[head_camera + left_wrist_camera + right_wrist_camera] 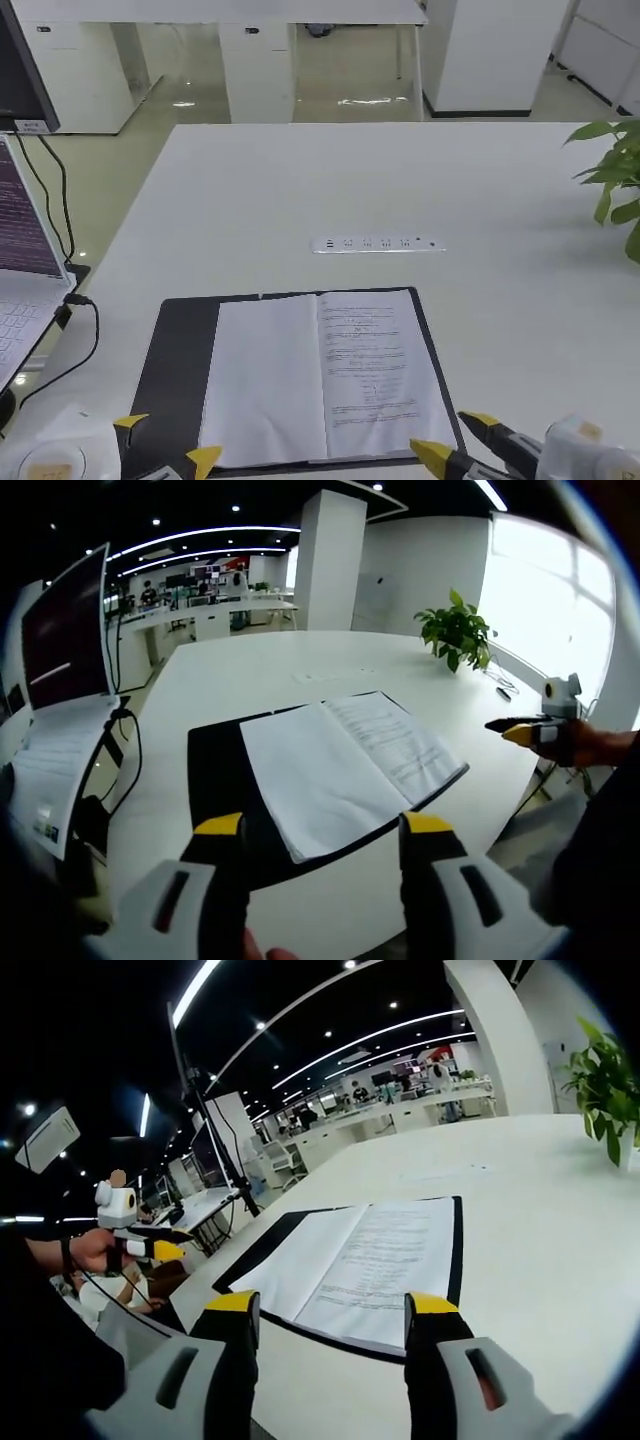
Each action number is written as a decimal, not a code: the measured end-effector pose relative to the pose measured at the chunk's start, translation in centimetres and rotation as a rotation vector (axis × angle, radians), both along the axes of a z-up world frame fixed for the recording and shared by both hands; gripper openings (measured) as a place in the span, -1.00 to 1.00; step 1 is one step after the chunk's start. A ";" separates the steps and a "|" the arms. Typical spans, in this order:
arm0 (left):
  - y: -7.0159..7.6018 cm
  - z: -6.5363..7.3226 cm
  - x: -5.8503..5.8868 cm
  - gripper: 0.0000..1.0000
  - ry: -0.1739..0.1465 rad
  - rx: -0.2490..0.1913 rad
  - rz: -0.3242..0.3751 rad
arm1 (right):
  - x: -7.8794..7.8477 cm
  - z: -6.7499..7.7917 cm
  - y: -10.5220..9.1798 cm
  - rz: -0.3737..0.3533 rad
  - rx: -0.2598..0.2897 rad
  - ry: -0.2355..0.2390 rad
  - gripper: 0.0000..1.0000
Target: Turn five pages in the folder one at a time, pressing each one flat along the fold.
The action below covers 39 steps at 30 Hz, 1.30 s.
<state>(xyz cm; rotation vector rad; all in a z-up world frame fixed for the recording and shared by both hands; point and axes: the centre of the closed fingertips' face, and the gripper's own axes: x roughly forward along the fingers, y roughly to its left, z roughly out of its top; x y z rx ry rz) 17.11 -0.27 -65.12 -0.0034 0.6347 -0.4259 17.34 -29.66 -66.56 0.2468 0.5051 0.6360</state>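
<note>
I am holding the left tongs point(322, 825) with their yellow-tipped jaws spread wide and nothing between them. They are hovering at the near left corner of the folder point(180, 350), and I cannot tell whether a tip is touching the cover. The right tongs point(332, 1303) are gaping just as wide and gripping nothing. They are hanging just off the folder's near right corner, clear of the paper.

The folder is lying open and flat on the white table point(300, 180), close to the front edge where I am working. Its black cover is showing as a wide band on the left and only a thin border on the right. A blank page point(265, 380) is lying to the left of the fold and a printed page point(375, 360) to the right. Both are resting flat and meeting along the fold in the middle.

Further back, a white power strip point(377, 243) is lying on the table, well apart from the folder. A green plant point(615, 170) is leaning in at the right edge. At the far left a laptop point(20, 280) is sitting open, with a black cable point(90, 340) trailing down beside it.
</note>
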 end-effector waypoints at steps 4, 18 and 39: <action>-0.2 -0.1 0.4 0.20 0.003 -0.002 0.001 | -0.2 -0.2 -0.3 -0.009 -0.001 0.004 0.17; -2.3 0.1 1.4 0.21 0.002 0.001 -0.048 | -1.7 -1.3 -0.4 -0.018 -0.015 0.018 0.19; -9.2 0.5 4.3 0.23 0.002 0.000 -0.244 | -2.8 -1.8 -1.7 -0.032 -0.039 0.029 0.26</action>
